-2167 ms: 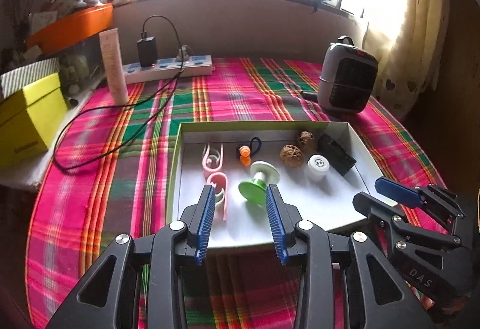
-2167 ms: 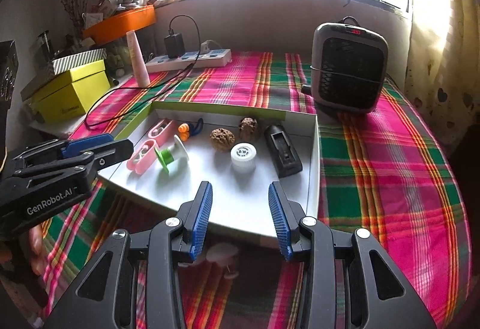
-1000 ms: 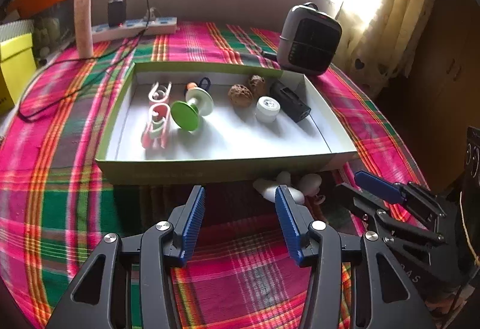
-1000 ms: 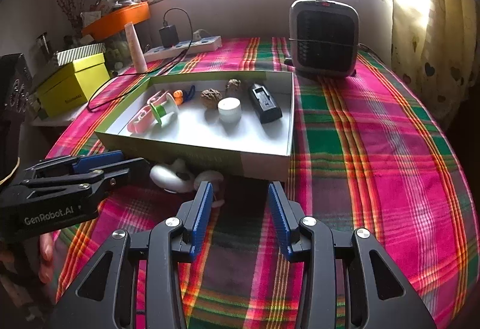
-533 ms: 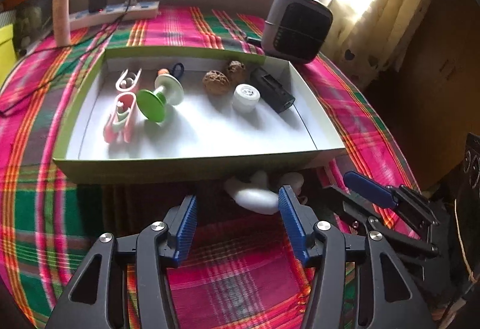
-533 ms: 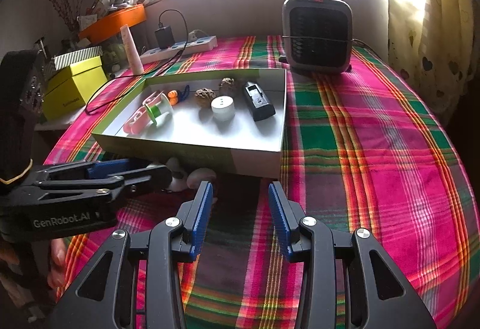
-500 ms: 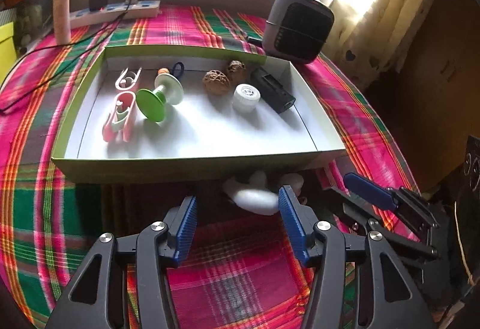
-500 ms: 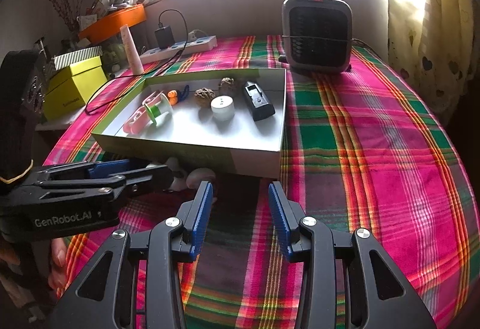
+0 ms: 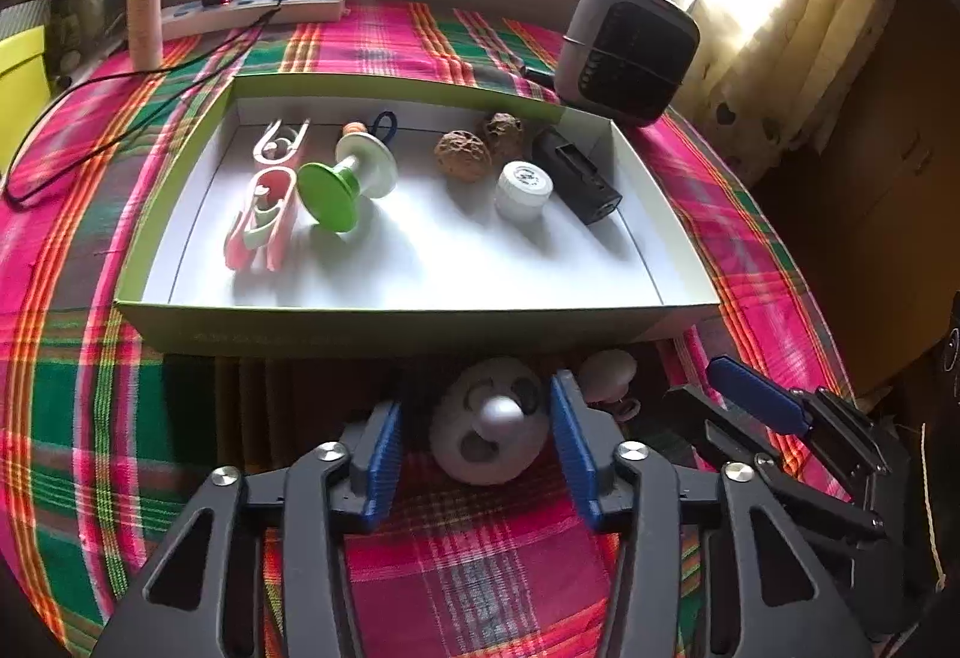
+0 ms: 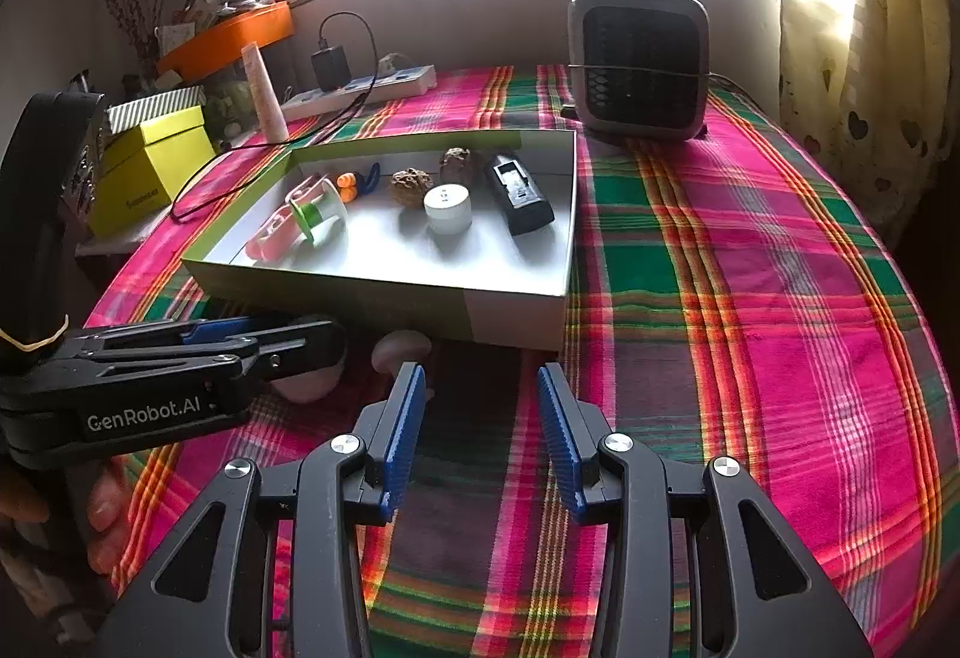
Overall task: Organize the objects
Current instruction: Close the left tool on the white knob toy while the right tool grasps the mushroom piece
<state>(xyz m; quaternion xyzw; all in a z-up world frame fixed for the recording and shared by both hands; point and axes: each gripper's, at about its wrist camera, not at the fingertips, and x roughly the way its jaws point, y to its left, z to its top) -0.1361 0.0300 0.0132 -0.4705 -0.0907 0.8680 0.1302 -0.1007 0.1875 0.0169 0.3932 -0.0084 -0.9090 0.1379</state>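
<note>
White knob: a pale, round plastic piece (image 9: 489,433) with holes and a central stub lies on the plaid tablecloth (image 9: 474,568), just in front of the box's near wall.
Left gripper: the left gripper (image 9: 474,445) straddles the knob and its jaws are closing — the right pad looks at or near the knob's rim, while a gap shows on the left, so no firm grip yet.
Neighbour: a second pale knob (image 9: 609,370) sits just beside it, touching or nearly so.
Box: the shallow green-edged box (image 9: 420,316) already holds clips, a green spool, two walnuts, a white cap and a black block.
Right gripper: the right gripper (image 10: 480,430) hangs over bare cloth, jaws apart, holding nothing.
Risk: the rounded rim may squirt out of an off-centre pinch — or nudge the neighbour away; a low lift could catch the box wall.
</note>
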